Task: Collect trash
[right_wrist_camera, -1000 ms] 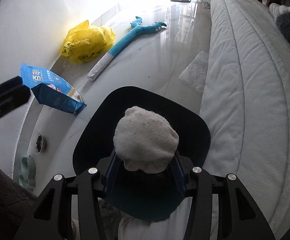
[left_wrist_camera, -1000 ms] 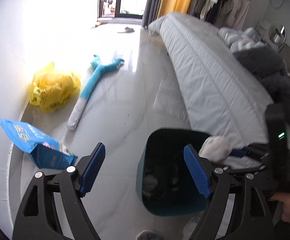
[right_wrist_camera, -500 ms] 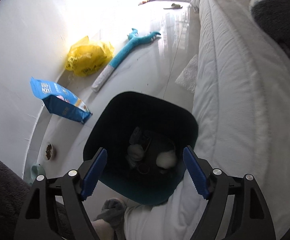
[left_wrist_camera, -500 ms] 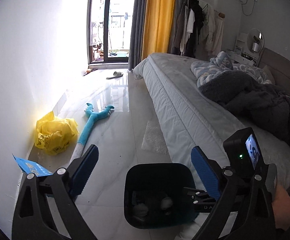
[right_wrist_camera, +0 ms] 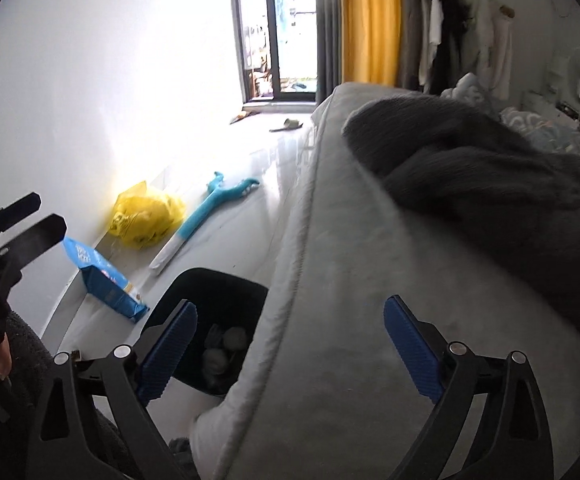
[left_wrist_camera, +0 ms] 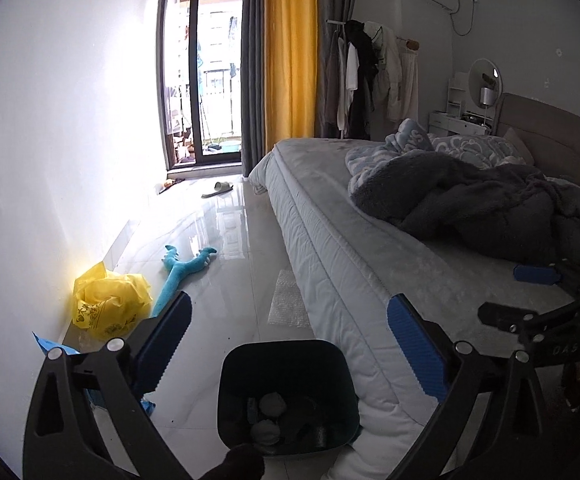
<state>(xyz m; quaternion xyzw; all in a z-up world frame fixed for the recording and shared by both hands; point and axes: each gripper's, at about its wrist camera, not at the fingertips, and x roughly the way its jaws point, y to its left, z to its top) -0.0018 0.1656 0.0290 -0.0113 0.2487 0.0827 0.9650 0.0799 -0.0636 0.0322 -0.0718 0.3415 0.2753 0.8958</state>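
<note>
The bed [left_wrist_camera: 342, 216] takes up the right side of the room, and a dark grey blanket [left_wrist_camera: 478, 196] is piled on its top towards the headboard. The glossy white floor [left_wrist_camera: 226, 248] runs along the bed's left edge up to the balcony door [left_wrist_camera: 206, 68], beside which a yellow curtain [left_wrist_camera: 290, 52] is hung. A dark bin [left_wrist_camera: 288, 396] is placed on the floor, touching or just beside the near corner of the mattress, and several crumpled whitish balls of trash [right_wrist_camera: 226, 348] are seen inside it at the bottom. Along the wall edge of the floor a yellow plastic bag [left_wrist_camera: 108, 302] is found, with a blue pouch [right_wrist_camera: 104, 280] lying near it. A long turquoise plush toy [left_wrist_camera: 182, 272] is laid on the floor between the bag and the bed. A piece of bubble wrap [left_wrist_camera: 288, 304] lies flat against the bed's side. The left gripper [left_wrist_camera: 288, 344] is held above the bin with its blue pads spread wide and nothing between them. The right gripper [right_wrist_camera: 290, 344] is held over the mattress corner, also spread wide and empty.
</note>
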